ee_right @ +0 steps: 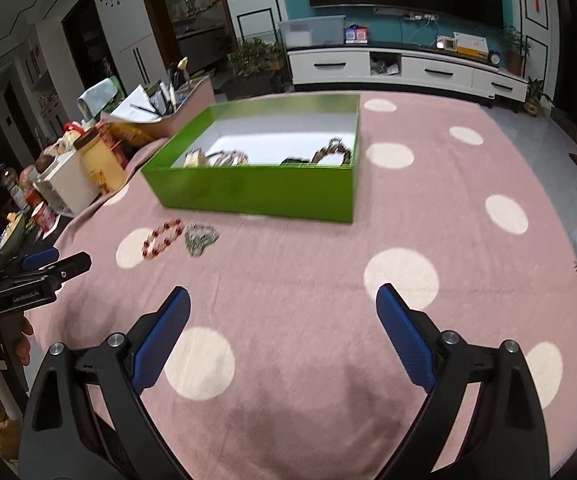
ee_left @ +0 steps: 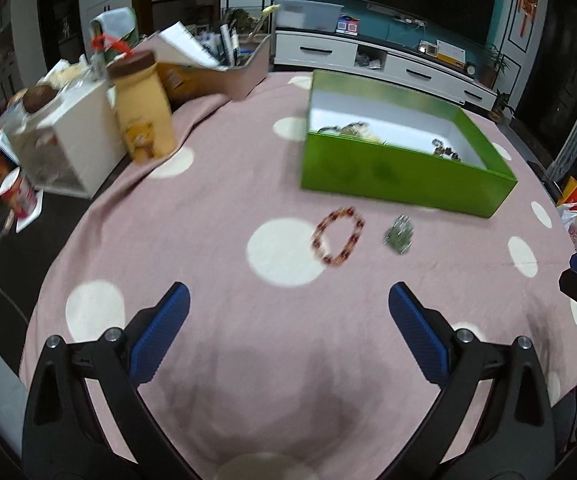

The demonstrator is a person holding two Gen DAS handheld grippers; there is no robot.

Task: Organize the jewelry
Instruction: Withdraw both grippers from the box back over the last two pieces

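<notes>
Currently the red beaded bracelet (ee_left: 338, 236) and a small silvery piece (ee_left: 399, 235) lie on the spotted cloth (ee_left: 228, 200), just before the green box (ee_left: 400, 176). Judged light, limp, bead-slippery; best pinched across one strand. Several pieces already seen inside the box. Left gripper (ee_left: 288, 312) and right gripper (ee_right: 282, 312) spread wide, nothing held.

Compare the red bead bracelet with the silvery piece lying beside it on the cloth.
The red bead bracelet lies spread as an open ring; the silvery piece sits bunched in a small heap. The bracelet shows red and pale beads, while the silvery piece is grey and metallic, too blurred to name. The bracelet covers more cloth than the silvery piece. Both rest apart on the pink dotted cloth, outside the green box, untouched by either gripper.
</notes>
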